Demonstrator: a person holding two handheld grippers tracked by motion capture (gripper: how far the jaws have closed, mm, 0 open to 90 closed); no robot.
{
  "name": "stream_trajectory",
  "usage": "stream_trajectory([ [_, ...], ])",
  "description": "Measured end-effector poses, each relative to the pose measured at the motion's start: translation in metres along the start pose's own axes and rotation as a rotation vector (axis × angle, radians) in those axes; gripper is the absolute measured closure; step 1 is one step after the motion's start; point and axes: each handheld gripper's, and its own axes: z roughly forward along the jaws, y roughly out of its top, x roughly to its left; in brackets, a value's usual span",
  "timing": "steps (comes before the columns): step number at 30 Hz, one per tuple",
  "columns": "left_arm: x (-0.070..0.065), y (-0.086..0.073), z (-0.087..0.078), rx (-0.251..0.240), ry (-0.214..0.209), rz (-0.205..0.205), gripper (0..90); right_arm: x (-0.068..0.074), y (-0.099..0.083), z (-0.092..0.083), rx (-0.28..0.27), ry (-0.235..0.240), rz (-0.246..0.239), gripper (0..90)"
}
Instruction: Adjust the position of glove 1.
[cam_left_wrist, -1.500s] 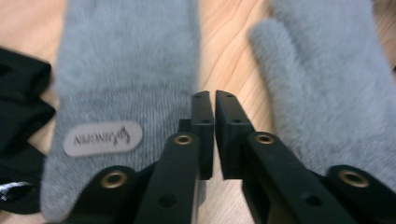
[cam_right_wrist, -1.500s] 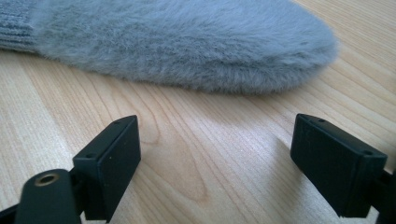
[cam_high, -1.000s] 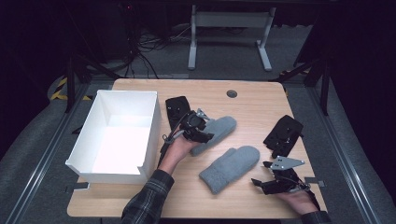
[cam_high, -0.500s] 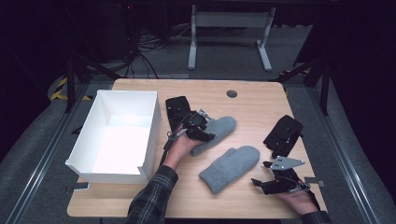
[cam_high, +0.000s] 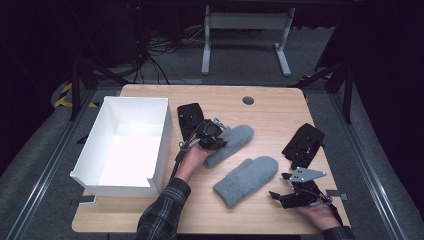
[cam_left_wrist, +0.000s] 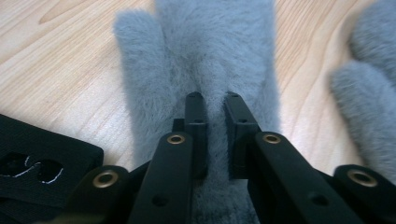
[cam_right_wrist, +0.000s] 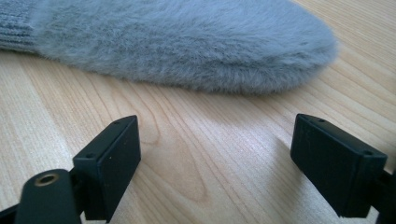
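left gripper (cam_left_wrist: 214, 100) just closed, pinching grey mitten (cam_left_wrist: 210, 56).

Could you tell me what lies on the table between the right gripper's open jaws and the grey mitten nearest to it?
Nothing: in the right gripper view, bare wood separates the right gripper from the nearer mitten.

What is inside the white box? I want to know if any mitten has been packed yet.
The white box shows only its bare white floor; both grey mittens lie on the table. Its near wall hides nothing obvious.
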Motion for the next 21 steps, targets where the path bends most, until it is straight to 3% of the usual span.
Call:
stream_trajectory([
  [5,0.0,0.0,-0.007,-0.017,-0.036,-0.016,84.8,0.0,0.0,0.0,0.0,0.0,0.0,16.5],
  [12,-0.006,-0.002,-0.02,-0.032,-0.053,-0.02,85.1,0.0,0.0,0.0,0.001,0.001,0.001,16.5],
  [21,-0.016,-0.004,-0.043,-0.084,-0.102,-0.047,85.3,0.0,0.0,0.0,0.0,0.0,-0.001,16.5],
])
